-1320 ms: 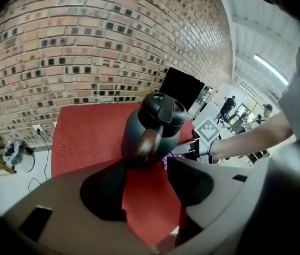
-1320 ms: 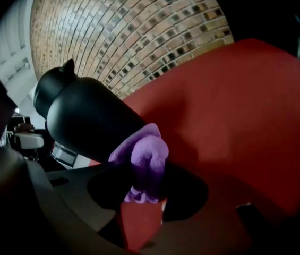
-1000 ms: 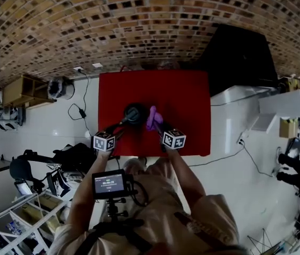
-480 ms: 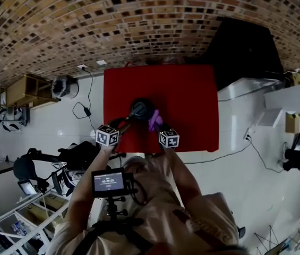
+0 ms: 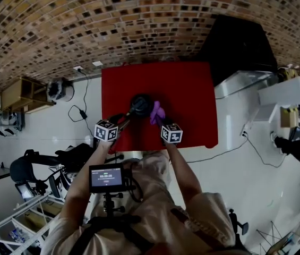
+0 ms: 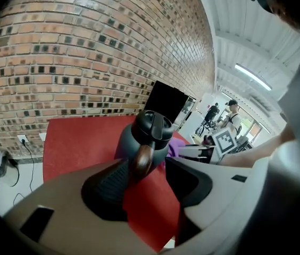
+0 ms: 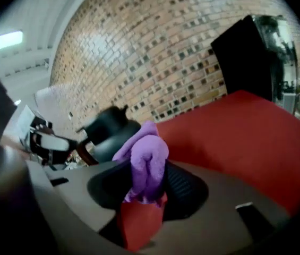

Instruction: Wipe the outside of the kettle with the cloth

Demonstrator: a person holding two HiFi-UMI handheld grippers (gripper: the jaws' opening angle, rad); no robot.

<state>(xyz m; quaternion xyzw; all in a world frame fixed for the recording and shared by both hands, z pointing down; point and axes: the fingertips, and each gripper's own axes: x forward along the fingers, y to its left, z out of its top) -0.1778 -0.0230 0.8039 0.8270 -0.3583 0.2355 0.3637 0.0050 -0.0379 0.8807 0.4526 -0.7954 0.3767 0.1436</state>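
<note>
A dark kettle [image 5: 140, 104] with a brown handle [image 6: 143, 161] stands on the red table [image 5: 187, 89]. My left gripper [image 6: 150, 169] reaches to it from the left. Its jaws have just been closing, with the handle between them: the handle lies against the left pad, and a gap shows to the right pad. My right gripper [image 7: 145, 182] is shut on a bunched purple cloth [image 7: 147, 158], held close to the kettle's right side [image 5: 157, 112]. In the right gripper view the kettle [image 7: 110, 129] rises just behind the cloth.
A brick wall runs behind the table. A black panel [image 5: 237, 41] stands at the table's back right corner. Cables [image 5: 83, 110] lie on the white floor to the left, and shelves and gear [image 5: 25, 89] stand further left. A camera on a stand [image 5: 107, 178] sits in front of the person's chest.
The right gripper with the cloth has sunk a little and sits closer beside the kettle. The left gripper has stayed at the handle. The head view has shifted slightly.
</note>
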